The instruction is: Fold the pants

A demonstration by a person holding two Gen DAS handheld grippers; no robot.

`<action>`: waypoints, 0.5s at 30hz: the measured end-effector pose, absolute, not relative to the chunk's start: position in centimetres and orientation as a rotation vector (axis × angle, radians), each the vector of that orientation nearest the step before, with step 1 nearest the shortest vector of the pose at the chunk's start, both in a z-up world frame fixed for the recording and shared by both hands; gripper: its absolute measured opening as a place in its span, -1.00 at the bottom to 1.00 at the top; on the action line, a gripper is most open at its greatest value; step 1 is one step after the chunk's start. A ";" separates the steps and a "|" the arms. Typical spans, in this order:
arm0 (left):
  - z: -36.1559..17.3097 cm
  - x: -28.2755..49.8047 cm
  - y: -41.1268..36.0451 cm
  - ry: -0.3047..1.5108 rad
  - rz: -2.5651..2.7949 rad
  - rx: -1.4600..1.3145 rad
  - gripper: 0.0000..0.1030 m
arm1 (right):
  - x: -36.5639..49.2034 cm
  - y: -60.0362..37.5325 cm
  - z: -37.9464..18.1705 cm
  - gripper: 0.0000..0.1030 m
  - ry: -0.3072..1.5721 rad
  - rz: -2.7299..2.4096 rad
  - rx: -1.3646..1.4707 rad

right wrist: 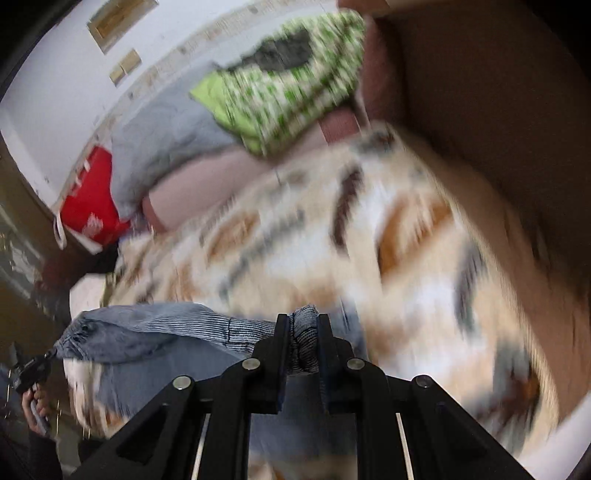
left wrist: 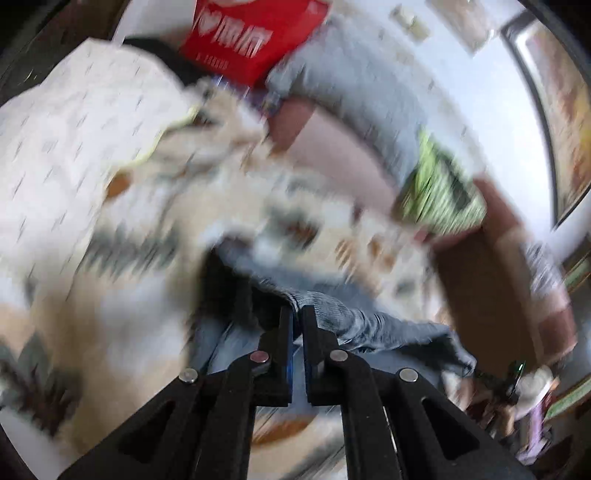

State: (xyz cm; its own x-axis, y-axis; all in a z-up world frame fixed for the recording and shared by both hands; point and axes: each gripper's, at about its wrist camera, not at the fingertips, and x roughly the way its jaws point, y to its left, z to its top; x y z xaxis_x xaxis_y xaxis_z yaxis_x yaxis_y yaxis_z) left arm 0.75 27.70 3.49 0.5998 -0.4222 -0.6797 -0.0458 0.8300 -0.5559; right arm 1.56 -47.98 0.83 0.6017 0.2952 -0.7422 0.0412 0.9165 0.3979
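Though blurred, apparently one pants [right wrist: 155,328], two tools.

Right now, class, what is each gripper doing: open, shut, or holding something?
Left gripper: shut on the jeans, pinching an edge.
Right gripper: shut on the jeans, a bunched fold between its fingers.

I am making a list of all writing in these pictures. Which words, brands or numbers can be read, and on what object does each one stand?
Red bag: large white characters beside a heart shape, too blurred to read.
Red bag, smaller white line below them: too small to read.
Same red bag in the right wrist view: white marks, unreadable.
Pants, patterned blanket, green cloth: no writing visible.
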 end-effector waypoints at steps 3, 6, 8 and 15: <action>0.6 -0.9 28.4 1.022 -0.164 -0.547 -0.93 | -1.0 -47.7 -5.0 -0.61 1.087 0.178 0.390; 1.0 -2.1 30.0 1.009 -0.087 -0.563 -0.86 | -3.0 -48.8 -5.7 -0.04 1.087 0.176 0.432; 2.4 -1.9 29.8 0.987 -0.040 -0.513 -0.64 | -3.2 -49.9 -4.6 0.10 1.044 0.160 0.461; 4.0 1.4 22.7 0.924 -0.128 -0.369 -0.05 | 3.1 -51.5 -3.0 0.17 0.987 0.111 0.596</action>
